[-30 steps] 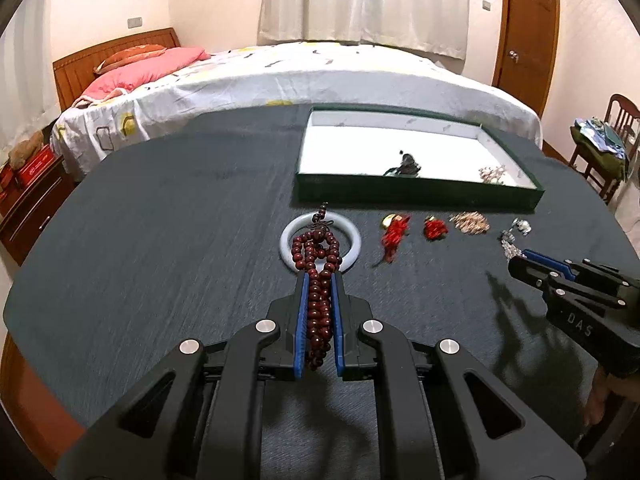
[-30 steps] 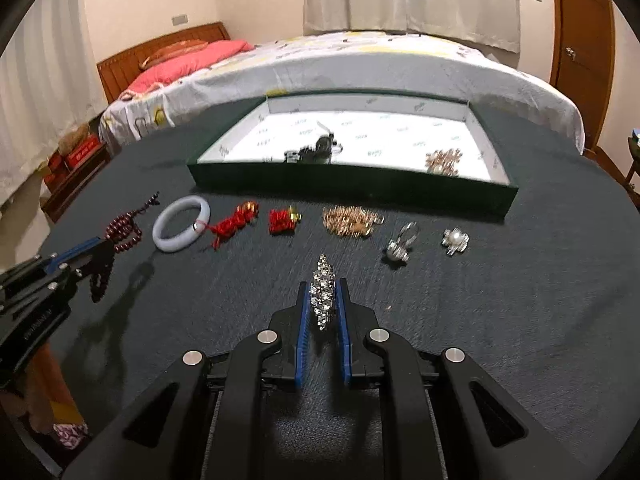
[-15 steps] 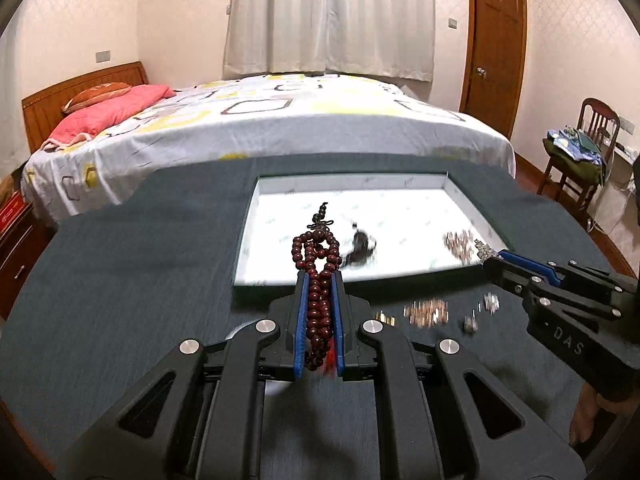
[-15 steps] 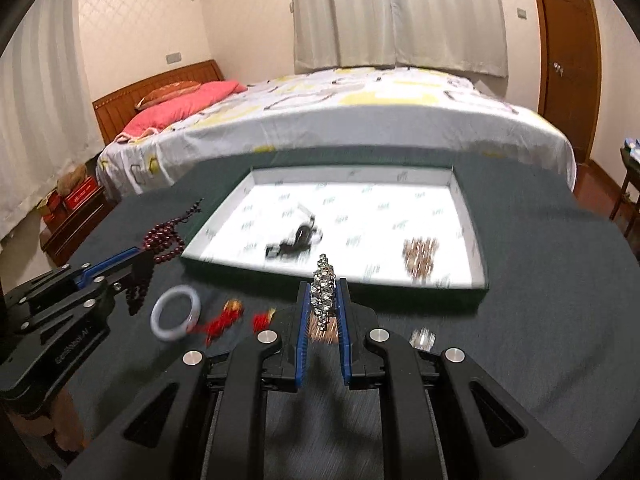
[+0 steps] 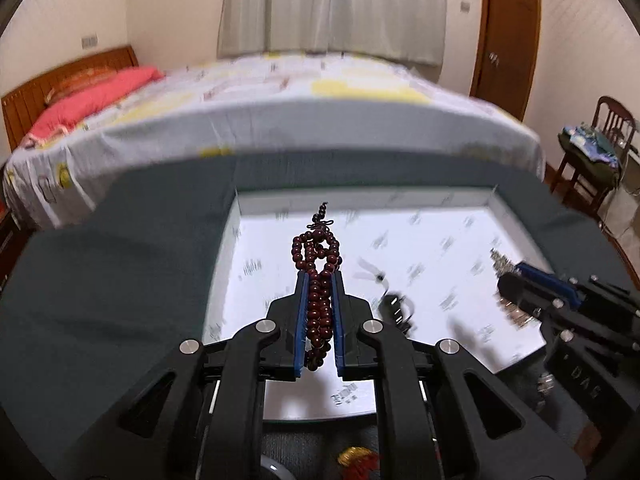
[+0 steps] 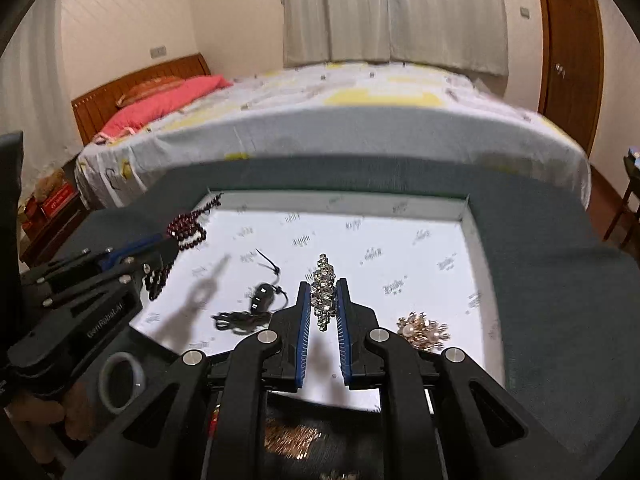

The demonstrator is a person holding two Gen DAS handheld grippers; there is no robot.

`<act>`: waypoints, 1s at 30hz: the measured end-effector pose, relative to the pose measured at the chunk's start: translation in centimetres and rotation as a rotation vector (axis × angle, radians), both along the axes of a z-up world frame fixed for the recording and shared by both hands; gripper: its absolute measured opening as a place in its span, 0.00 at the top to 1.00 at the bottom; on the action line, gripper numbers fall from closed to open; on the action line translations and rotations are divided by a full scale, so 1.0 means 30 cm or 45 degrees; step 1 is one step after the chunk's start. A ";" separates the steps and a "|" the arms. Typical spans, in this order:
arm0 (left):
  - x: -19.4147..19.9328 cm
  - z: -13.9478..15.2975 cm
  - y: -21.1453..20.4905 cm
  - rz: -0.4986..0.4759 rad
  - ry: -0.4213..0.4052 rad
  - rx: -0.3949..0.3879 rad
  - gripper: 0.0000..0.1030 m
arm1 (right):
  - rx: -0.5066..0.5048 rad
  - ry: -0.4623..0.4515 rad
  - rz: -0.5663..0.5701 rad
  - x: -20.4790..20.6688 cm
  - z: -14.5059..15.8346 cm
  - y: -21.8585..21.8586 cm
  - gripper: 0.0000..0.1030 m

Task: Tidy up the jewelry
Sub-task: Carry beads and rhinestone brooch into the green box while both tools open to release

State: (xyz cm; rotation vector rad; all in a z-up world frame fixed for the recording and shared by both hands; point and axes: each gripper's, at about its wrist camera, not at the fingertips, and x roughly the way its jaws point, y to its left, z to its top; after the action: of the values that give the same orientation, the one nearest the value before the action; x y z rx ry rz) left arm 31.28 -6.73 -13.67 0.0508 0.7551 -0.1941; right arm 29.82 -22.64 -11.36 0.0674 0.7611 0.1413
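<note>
Jewelry tray, white-lined with dark green walls, lies on the grey-covered table directly ahead of and beneath both grippers, its long axis running side to side across both views. Left gripper, clamped tight on a string of dark red beads, hangs over the tray's left half; the beads lie lengthwise along the fingers and loop past their tips. Right gripper, closed on a rhinestone brooch held upright between the pads, hovers over the tray's centre. Judged from this, each piece needs only lowering and release, and neither hand is clearly nearer. Already on the tray floor: a black corded pendant between the two grippers, closest to the likely drop points, and a gold-and-pearl brooch just right of the right gripper. Outside the near wall remain a pale bangle, a red-and-gold ornament and a gold chain piece.
</note>
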 end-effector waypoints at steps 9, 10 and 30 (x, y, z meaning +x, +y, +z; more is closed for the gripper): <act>0.046 -0.117 0.013 -0.013 0.134 0.028 0.89 | -0.053 0.111 -0.006 0.066 -0.101 0.009 0.87; 0.048 -0.121 0.012 -0.017 0.138 0.033 0.89 | -0.055 0.117 -0.006 0.069 -0.106 0.008 0.87; 0.012 -0.069 0.042 0.006 0.118 -0.048 0.37 | 0.017 0.032 -0.056 0.002 -0.028 -0.056 0.57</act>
State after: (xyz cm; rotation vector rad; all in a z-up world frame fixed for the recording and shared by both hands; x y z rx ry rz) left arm 31.64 -5.45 -15.74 0.0043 0.8437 -0.2069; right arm 29.89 -24.32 -12.20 0.0987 0.7829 0.1040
